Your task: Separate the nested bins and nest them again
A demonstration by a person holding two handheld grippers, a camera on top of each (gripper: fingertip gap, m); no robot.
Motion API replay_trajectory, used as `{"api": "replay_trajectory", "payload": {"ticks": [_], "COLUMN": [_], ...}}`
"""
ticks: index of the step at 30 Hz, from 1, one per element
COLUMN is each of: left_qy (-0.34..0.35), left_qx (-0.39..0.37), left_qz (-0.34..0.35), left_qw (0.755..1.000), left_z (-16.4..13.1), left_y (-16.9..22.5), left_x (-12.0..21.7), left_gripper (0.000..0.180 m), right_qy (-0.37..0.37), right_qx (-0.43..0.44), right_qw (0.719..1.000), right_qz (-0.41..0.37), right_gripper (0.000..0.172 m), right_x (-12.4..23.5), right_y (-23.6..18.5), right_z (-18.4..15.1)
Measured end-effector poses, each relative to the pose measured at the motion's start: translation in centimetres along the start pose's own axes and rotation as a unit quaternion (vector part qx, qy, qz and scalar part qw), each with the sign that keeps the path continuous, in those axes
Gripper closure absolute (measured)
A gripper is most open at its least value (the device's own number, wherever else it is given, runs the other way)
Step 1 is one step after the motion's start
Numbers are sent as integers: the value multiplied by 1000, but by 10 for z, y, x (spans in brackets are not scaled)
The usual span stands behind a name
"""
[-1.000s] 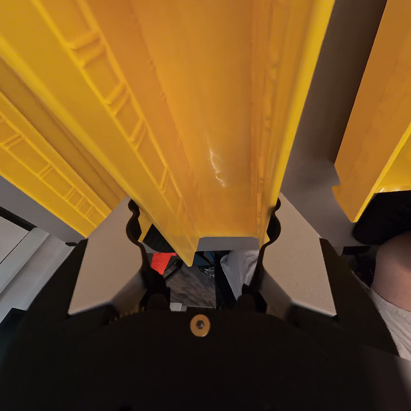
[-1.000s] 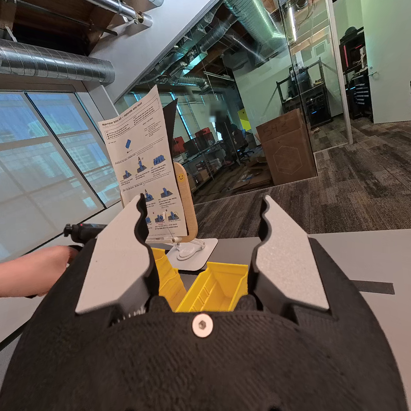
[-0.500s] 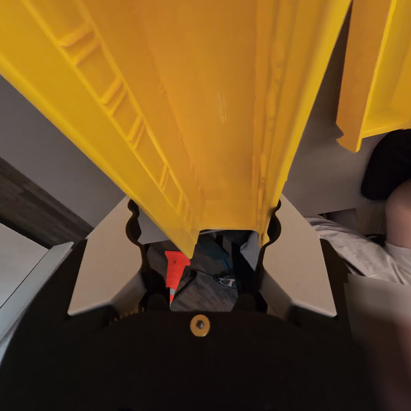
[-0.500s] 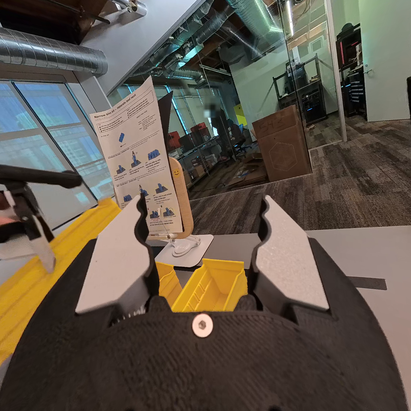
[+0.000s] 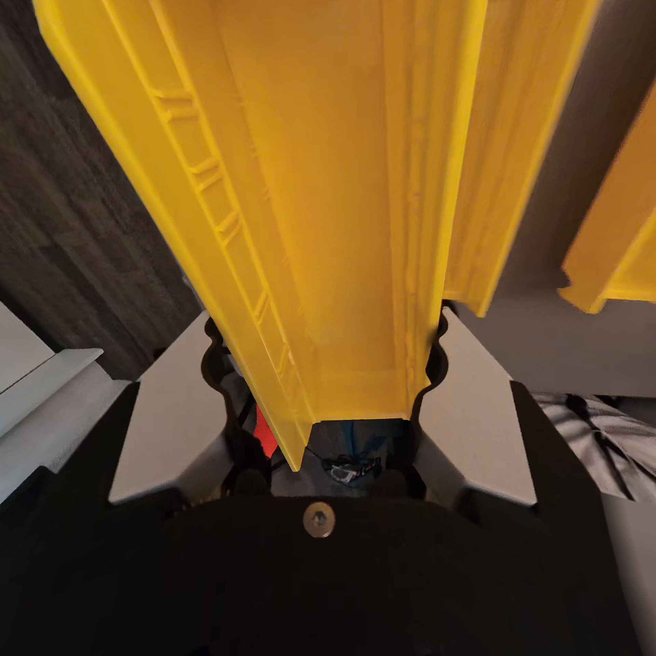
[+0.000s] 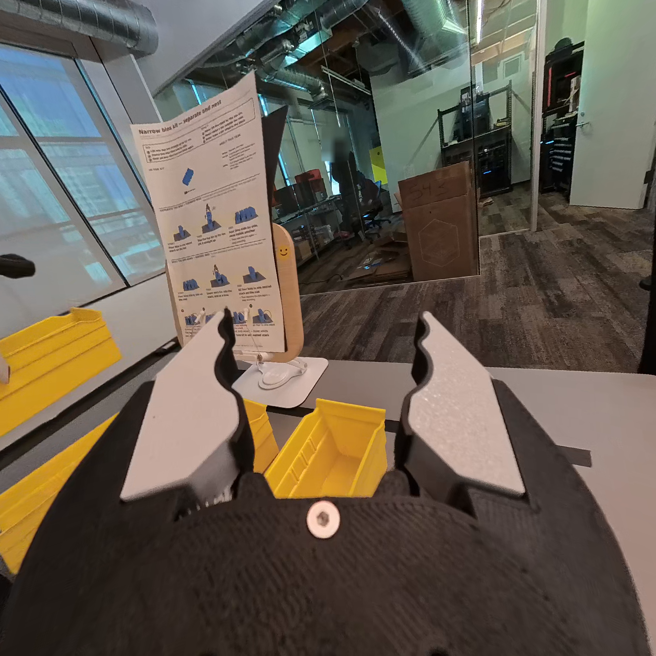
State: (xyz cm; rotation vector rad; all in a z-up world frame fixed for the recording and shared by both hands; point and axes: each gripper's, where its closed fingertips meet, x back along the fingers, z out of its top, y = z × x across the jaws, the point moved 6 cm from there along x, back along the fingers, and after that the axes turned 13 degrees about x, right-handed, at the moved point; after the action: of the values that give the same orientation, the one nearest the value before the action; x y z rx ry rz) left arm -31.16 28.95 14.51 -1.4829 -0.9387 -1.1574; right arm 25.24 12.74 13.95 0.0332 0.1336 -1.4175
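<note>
The yellow bin (image 5: 337, 213) fills the left wrist view, its long body running up and away from the left gripper (image 5: 321, 319), whose jaws stand wide and grip one end of the bin across its width. The right pad sits flush against the bin's side wall; the left pad meets the ribbed rim, though the blur there makes that contact less sure. The left gripper holds this bin raised, clear of the grey table (image 6: 532, 397), with dark floor showing past it on the left. In the right wrist view the same bin (image 6: 53, 355) appears lifted at the left edge.

Just right of the held bin, in the left wrist view, a second yellow bin (image 5: 525, 177) lies alongside it, and a third (image 5: 621, 255) lies further right, on the table.

The right gripper (image 6: 323, 319) hovers above the table, tilted slightly downward, its jaws spread wide with nothing between the pads. Below it, an open yellow bin (image 6: 333, 458) rests on the table, and another bin (image 6: 261, 433) stands just left of that one, partly hidden by the left finger (image 6: 188, 408).

Beyond these bins stands a printed instruction sheet (image 6: 213, 220) on a wooden board (image 6: 289, 291) with a white base (image 6: 284, 383). Further back a cardboard box (image 6: 440, 223) stands on the carpet by a glass wall.
</note>
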Motion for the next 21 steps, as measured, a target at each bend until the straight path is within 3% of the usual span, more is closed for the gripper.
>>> {"api": "replay_trajectory", "payload": {"ticks": [6, 13, 21], "left_qy": [-39, -83, -62], "left_qx": [26, 21, 11], "left_qz": [37, 31, -21], "left_qw": [998, 996, 998], "left_z": [12, 14, 32], "left_y": [-63, -92, -89], "left_x": [-89, -176, -202], "left_gripper": [63, 63, 60], "right_qy": [-4, -21, -61], "right_qx": [21, 42, 61], "right_qw": [1000, 999, 996], "right_qz": [14, 4, 10], "right_gripper": [70, 70, 70], "right_x": [-4, -12, -24], "right_y": [-15, -22, -27], "right_z": [3, -3, -17]}}
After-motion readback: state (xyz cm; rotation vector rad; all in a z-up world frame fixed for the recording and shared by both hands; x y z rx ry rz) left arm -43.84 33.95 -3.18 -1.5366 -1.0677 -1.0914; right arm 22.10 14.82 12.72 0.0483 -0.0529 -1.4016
